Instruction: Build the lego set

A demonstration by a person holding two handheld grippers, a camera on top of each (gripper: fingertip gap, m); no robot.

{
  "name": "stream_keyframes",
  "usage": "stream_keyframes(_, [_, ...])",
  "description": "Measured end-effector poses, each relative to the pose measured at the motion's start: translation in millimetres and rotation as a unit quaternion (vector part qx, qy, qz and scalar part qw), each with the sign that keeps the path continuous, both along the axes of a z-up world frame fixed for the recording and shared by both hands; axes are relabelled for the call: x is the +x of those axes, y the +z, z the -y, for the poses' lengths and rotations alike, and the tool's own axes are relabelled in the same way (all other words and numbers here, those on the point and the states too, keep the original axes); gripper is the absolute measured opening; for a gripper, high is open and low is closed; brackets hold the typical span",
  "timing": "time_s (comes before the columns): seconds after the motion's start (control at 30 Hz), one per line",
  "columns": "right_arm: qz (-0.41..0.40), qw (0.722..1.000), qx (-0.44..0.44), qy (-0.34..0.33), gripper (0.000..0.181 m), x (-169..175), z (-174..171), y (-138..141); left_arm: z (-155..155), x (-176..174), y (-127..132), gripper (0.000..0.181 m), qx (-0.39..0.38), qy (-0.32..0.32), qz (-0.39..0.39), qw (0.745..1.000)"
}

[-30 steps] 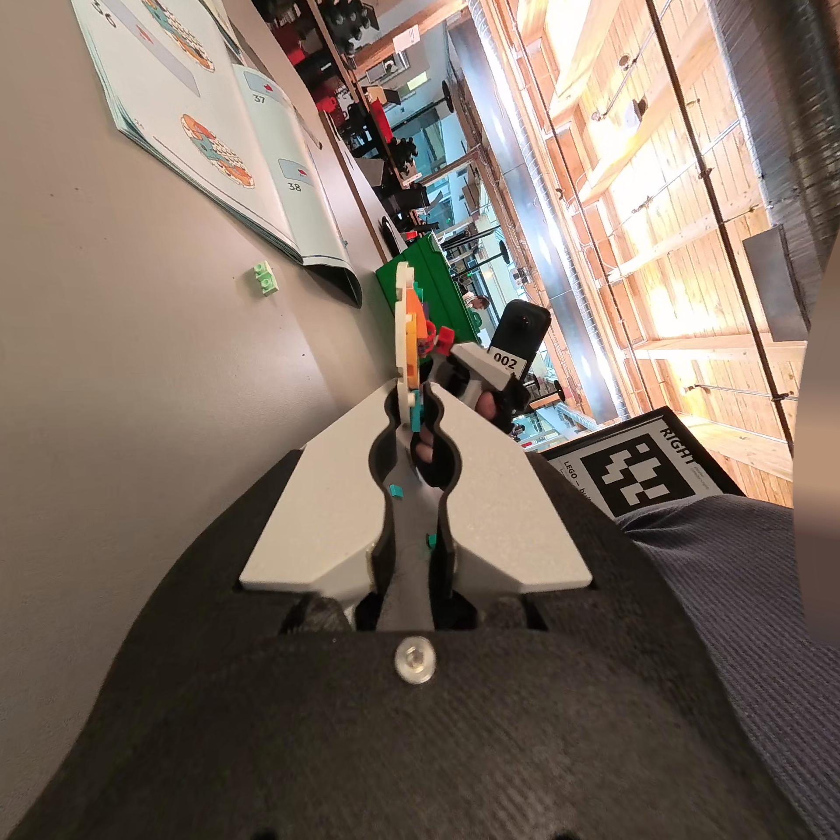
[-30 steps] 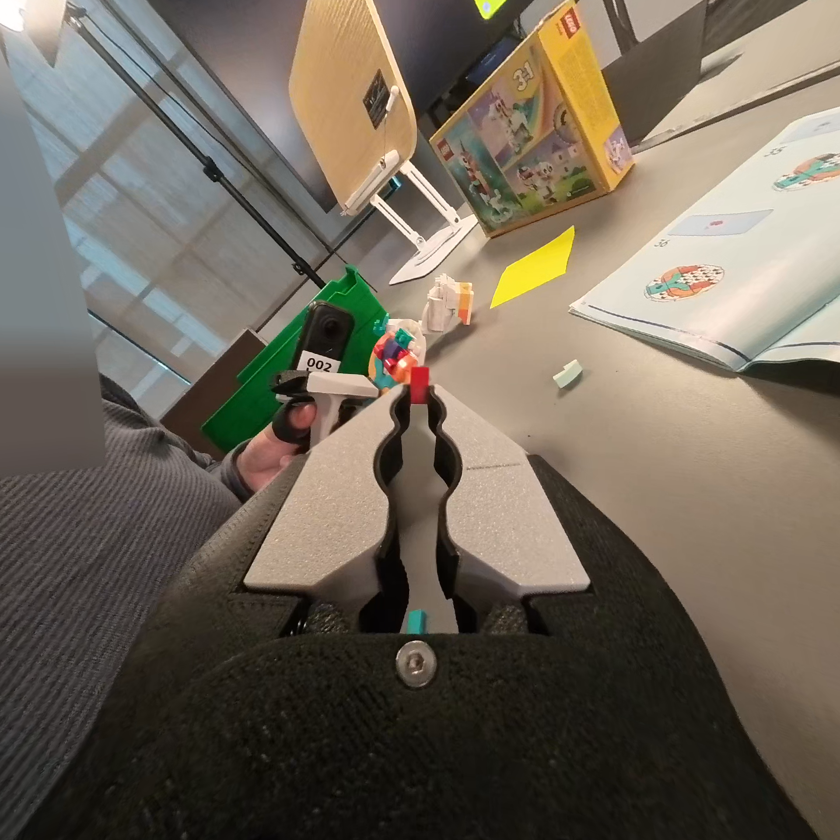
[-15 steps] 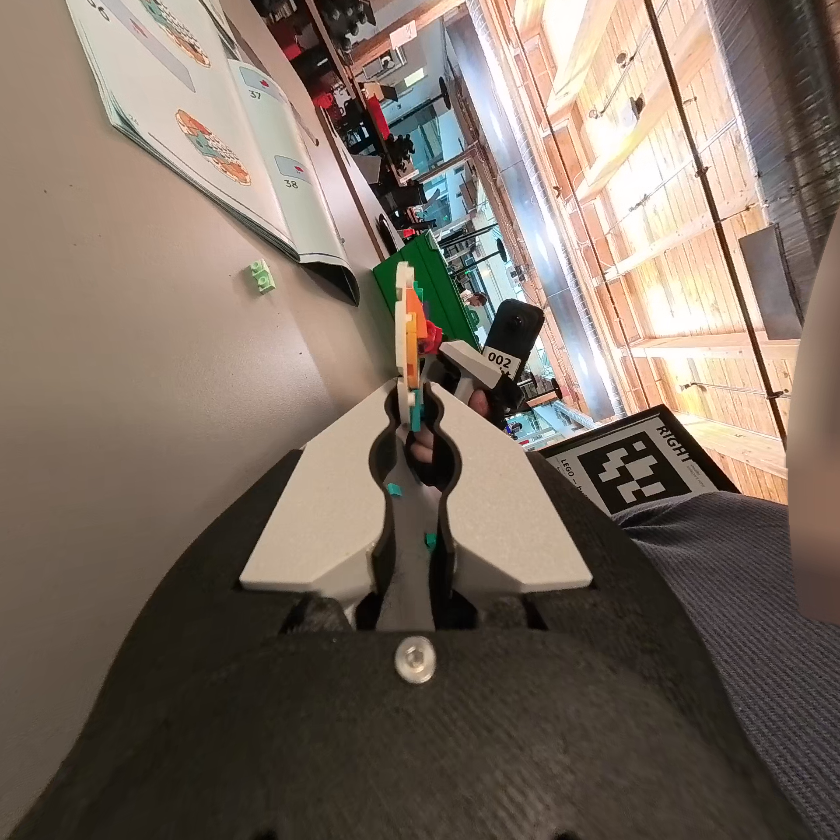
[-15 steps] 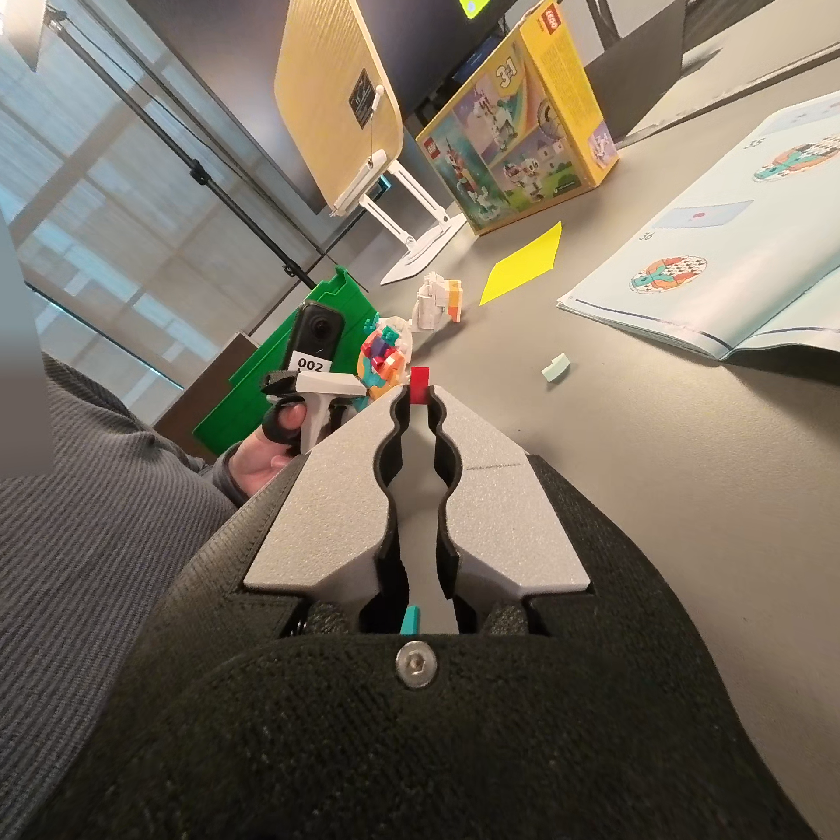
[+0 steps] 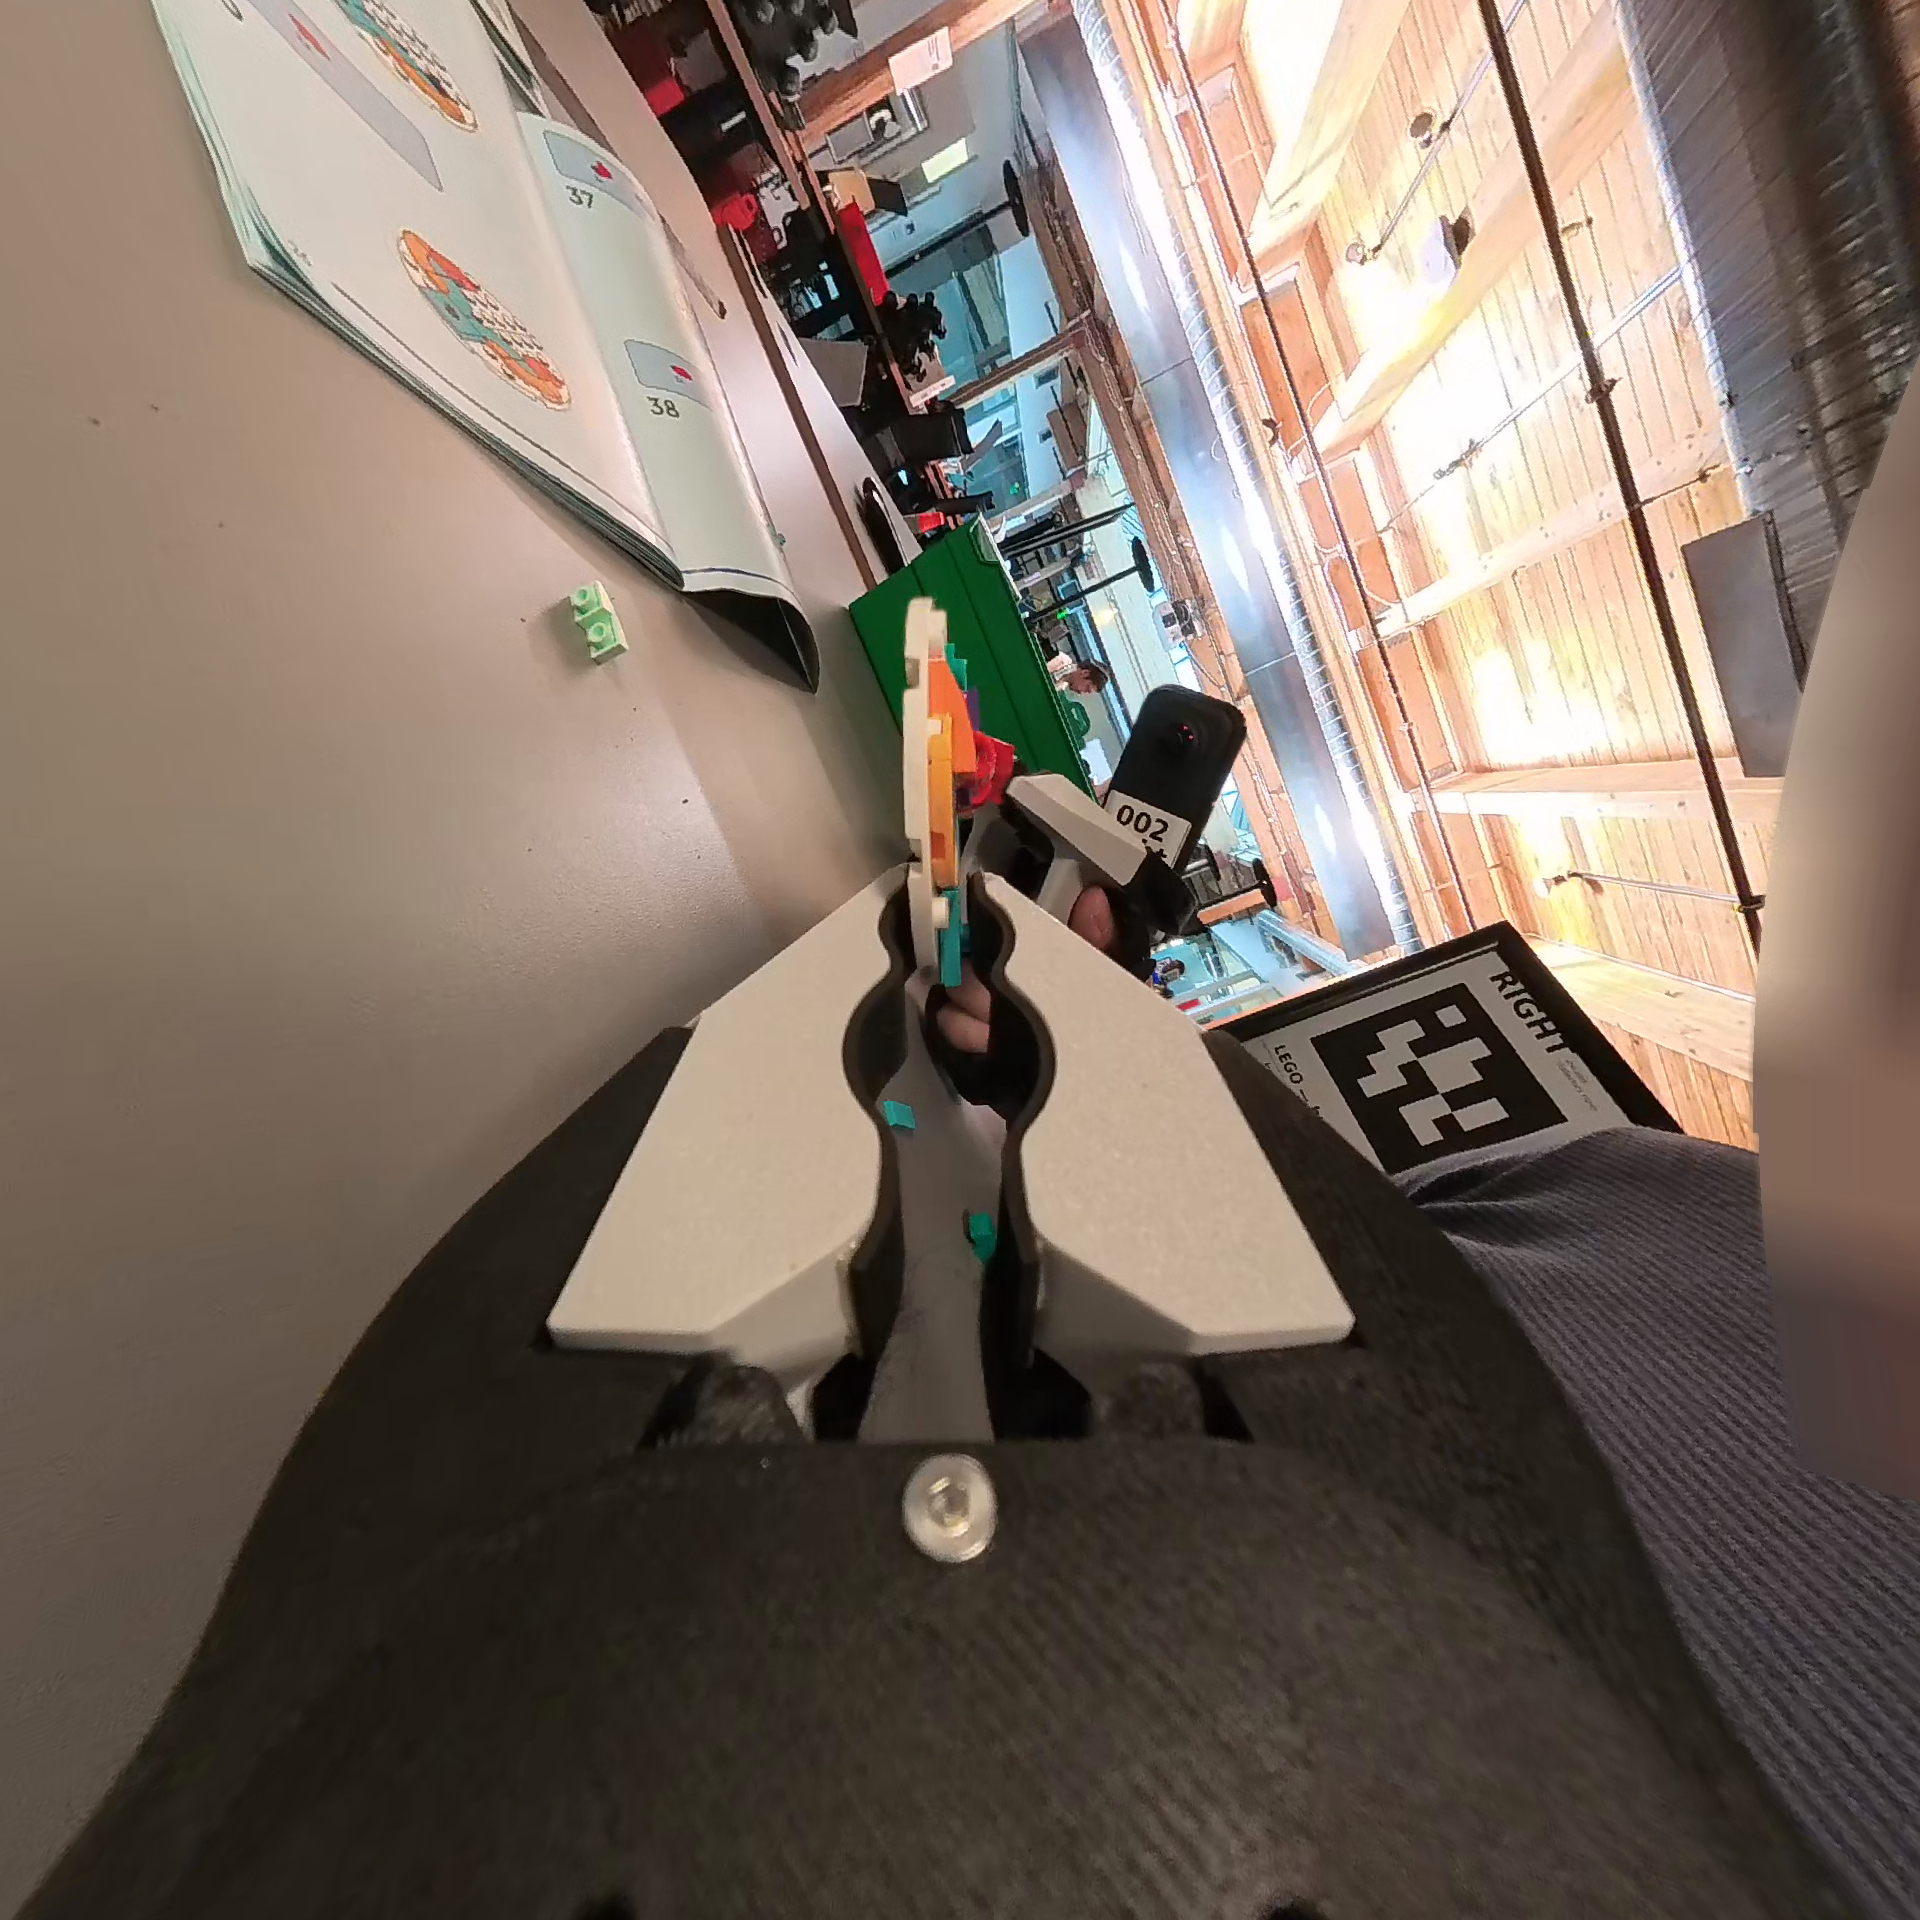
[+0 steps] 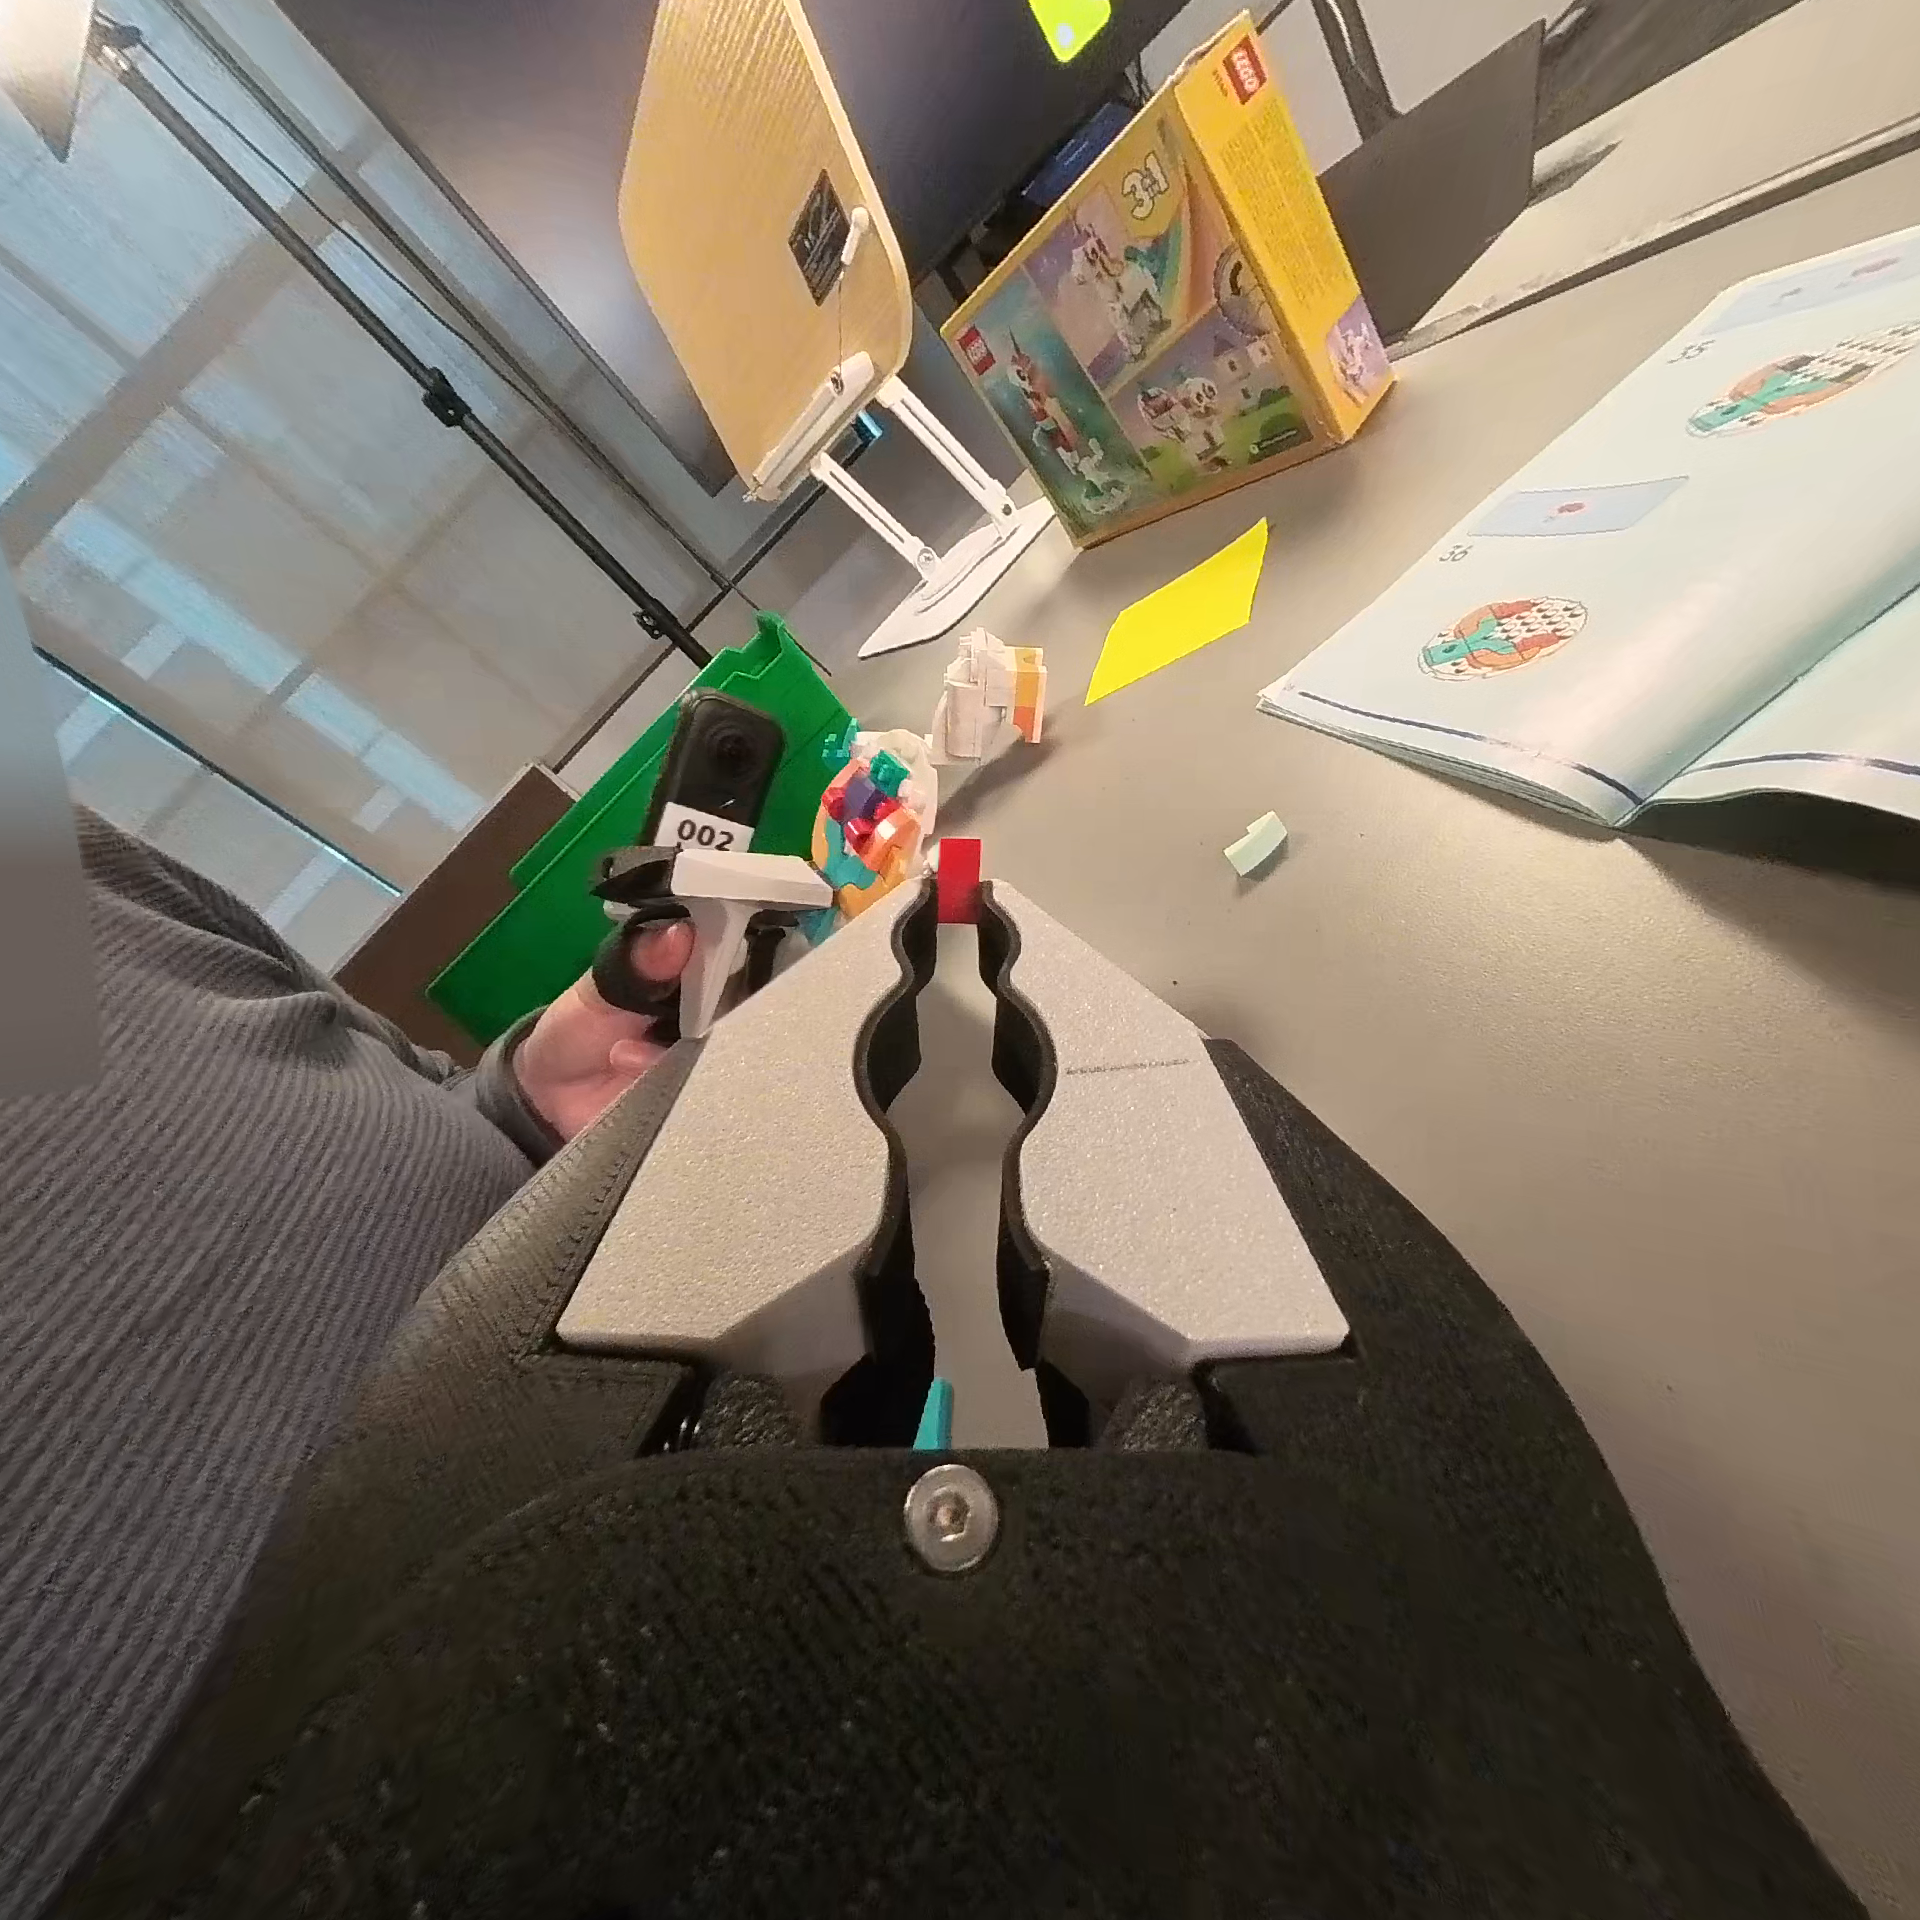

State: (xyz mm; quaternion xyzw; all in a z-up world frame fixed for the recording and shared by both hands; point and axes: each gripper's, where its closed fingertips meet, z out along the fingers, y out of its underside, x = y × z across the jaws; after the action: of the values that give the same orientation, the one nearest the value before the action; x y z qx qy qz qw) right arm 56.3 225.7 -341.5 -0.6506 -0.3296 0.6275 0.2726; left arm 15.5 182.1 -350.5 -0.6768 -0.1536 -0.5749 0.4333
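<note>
My left gripper (image 5: 948,896) is shut on the edge of the lego model (image 5: 928,748), a round white plate with orange, teal and purple bricks, held upright above the table. My right gripper (image 6: 956,896) is shut on a small red brick (image 6: 958,878). In the left wrist view the right gripper (image 5: 1023,800) holds the red brick (image 5: 995,756) against or just beside the model's studded face; I cannot tell if they touch. In the right wrist view the model (image 6: 868,831) sits just left of the red brick, in the left gripper (image 6: 821,896).
An open instruction booklet (image 6: 1662,644) lies to the right, with a pale green piece (image 6: 1257,836) near it. A green tray (image 6: 623,842), a small white and orange build (image 6: 982,701), a yellow sheet (image 6: 1184,613) and the set's box (image 6: 1164,312) lie beyond. A sleeve (image 6: 208,1195) is at the left. Tip to tip, the grippers are about 7 centimetres apart. My right tips are roughly 9 centimetres from the pale green piece (image 6: 1257,836).
The red brick in my right gripper has drawn closer to the model held by my left gripper. Both grippers stay shut and have shifted only slightly.
</note>
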Motion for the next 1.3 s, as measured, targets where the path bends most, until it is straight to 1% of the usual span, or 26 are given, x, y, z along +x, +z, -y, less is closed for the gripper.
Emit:
stream_keyframes(0.13, [-0.005, 1.0, -0.01, 0.005, 0.005, -0.7, 1.8, 1.0, 1.5, 2.5, 0.3, 0.006, -0.006, -0.016, 0.013, 1.0])
stream_keyframes(0.23, [-0.023, 0.999, -0.043, 0.016, 0.005, -0.8, 4.0, 3.7, 3.1, 7.2, -0.6, 0.006, -0.014, -0.036, 0.018, 0.999])
stream_keyframes(0.3, [-0.032, 0.997, -0.07, 0.026, 0.005, -0.2, 4.6, 4.1, 8.5, 19.0, -2.1, 0.006, -0.025, -0.085, 0.025, 0.996])
stream_keyframes(0.37, [-0.038, 0.995, -0.088, 0.038, 0.005, 0.8, 5.8, 4.7, 18.4, 35.0, -4.4, 0.006, -0.046, -0.157, 0.038, 0.986])
stream_keyframes(0.43, [-0.037, 0.994, -0.091, 0.056, 0.005, 2.8, 8.6, 5.4, 22.3, 41.2, -6.5, 0.006, -0.058, -0.186, 0.039, 0.98])
stream_keyframes(0.5, [-0.03, 0.994, -0.063, 0.081, 0.005, 6.5, 12.8, 6.7, 25.3, 44.5, -7.0, 0.006, -0.067, -0.21, 0.045, 0.974])
stream_keyframes(0.53, [-0.028, 0.995, -0.036, 0.092, 0.005, 8.9, 14.4, 9.3, 27.0, 46.3, -7.9, 0.006, -0.074, -0.223, 0.05, 0.971])
stream_keyframes(0.63, [-0.005, 0.987, 0.075, 0.143, 0.005, 16.2, 25.9, 13.9, 33.6, 51.4, -10.8, 0.006, -0.098, -0.262, 0.062, 0.958])
stream_keyframes(0.7, [0.032, 0.968, 0.156, 0.195, 0.005, 21.1, 40.3, 10.1, 38.4, 54.7, -14.1, 0.007, -0.118, -0.285, 0.065, 0.949])
stream_keyframes(0.77, [0.075, 0.935, 0.237, 0.253, 0.006, 25.3, 55.4, 2.4, 44.1, 58.3, -15.9, 0.007, -0.134, -0.313, 0.071, 0.937])
stream_keyframes(0.87, [0.127, 0.88, 0.33, 0.317, 0.005, 27.0, 66.8, -7.6, 53.5, 63.1, -15.6, 0.007, -0.14, -0.355, 0.068, 0.922])
stream_keyframes(0.97, [0.137, 0.832, 0.381, 0.379, 0.005, 28.6, 78.2, -6.8, 58.9, 64.8, -15.2, 0.008, -0.144, -0.38, 0.068, 0.911])
stream_keyframes(1.03, [0.164, 0.793, 0.419, 0.411, 0.005, 30.5, 78.6, -13.0, 61.9, 65.8, -14.6, 0.008, -0.145, -0.396, 0.069, 0.904])
stream_keyframes(1.1, [0.175, 0.754, 0.448, 0.447, 0.005, 33.4, 83.6, -16.9, 64.2, 67.0, -14.7, 0.008, -0.146, -0.408, 0.066, 0.899])
stream_keyframes(1.2, [0.178, 0.72, 0.468, 0.48, 0.005, 35.4, 91.1, -16.9, 66.3, 68.1, -15.0, 0.008, -0.148, -0.419, 0.064, 0.894])
stream_keyframes(1.3, [0.197, 0.69, 0.499, 0.486, 0.006, 36.1, 89.2, -20.5, 67.2, 68.5, -15.2, 0.008, -0.147, -0.424, 0.062, 0.892])
